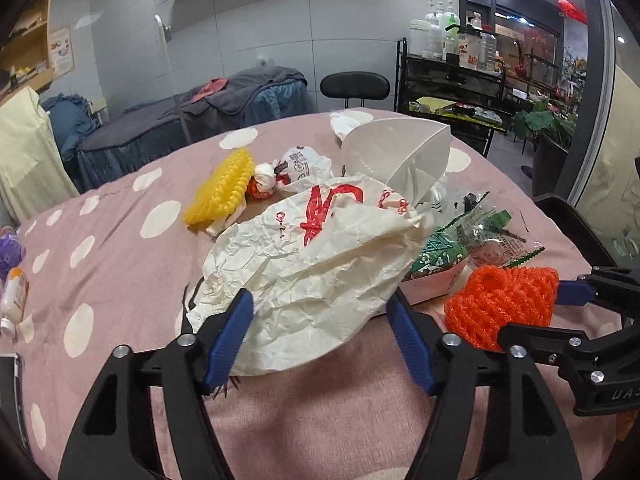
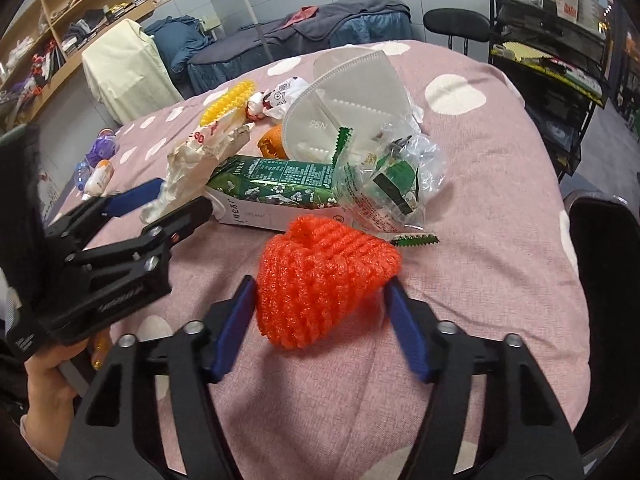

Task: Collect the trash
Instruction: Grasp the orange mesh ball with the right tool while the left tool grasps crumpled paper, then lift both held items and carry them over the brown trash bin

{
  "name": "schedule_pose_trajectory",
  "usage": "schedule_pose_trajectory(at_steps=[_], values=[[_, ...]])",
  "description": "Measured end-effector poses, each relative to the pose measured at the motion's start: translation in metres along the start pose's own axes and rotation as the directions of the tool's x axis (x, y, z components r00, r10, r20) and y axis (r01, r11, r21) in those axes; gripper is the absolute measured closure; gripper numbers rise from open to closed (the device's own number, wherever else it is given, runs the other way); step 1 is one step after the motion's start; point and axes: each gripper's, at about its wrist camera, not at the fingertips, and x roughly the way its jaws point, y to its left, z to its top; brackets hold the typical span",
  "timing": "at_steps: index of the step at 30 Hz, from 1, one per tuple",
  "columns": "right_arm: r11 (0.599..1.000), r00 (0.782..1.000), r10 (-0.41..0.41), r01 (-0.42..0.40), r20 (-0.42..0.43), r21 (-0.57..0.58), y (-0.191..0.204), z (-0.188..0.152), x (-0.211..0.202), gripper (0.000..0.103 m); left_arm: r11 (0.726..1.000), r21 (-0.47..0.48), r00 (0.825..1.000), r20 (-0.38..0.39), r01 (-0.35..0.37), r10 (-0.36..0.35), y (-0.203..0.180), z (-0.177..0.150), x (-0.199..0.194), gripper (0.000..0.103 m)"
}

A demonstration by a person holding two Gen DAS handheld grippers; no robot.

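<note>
Two grippers over pink dotted bench (image 2: 500, 200), left gripper (image 1: 320, 332) wide astride crumpled paper bag (image 1: 304, 264), right gripper (image 2: 322, 320) wide w/ orange foam net (image 2: 320, 276) between its blue pads, green carton (image 2: 276, 188) lying flat nearby.

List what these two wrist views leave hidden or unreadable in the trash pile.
- Green carton, left wrist view: mostly covered by the crumpled paper bag.
- Orange item, right wrist view: hidden behind the N95 mask; unidentifiable.
- Carton print, right wrist view: too small to read.
- Bottles, left wrist view: cut off by the edge.
</note>
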Motion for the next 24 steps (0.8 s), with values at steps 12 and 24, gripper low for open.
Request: schedule_pose_trajectory(at_steps=[12,24], values=[[0.999,0.998,0.051,-0.051,0.021,-0.013,0.002,-0.008,-0.002,0.077,0.966,-0.241,0.994,0.060,0.098,-0.087,0.032,-0.022,-0.026,0.085],[0.995,0.991,0.090,-0.084,0.097,-0.060,0.005,-0.023,-0.026,0.079,0.952,-0.288,0.982,0.180,0.105,-0.054,0.019,-0.030,-0.075,0.095]])
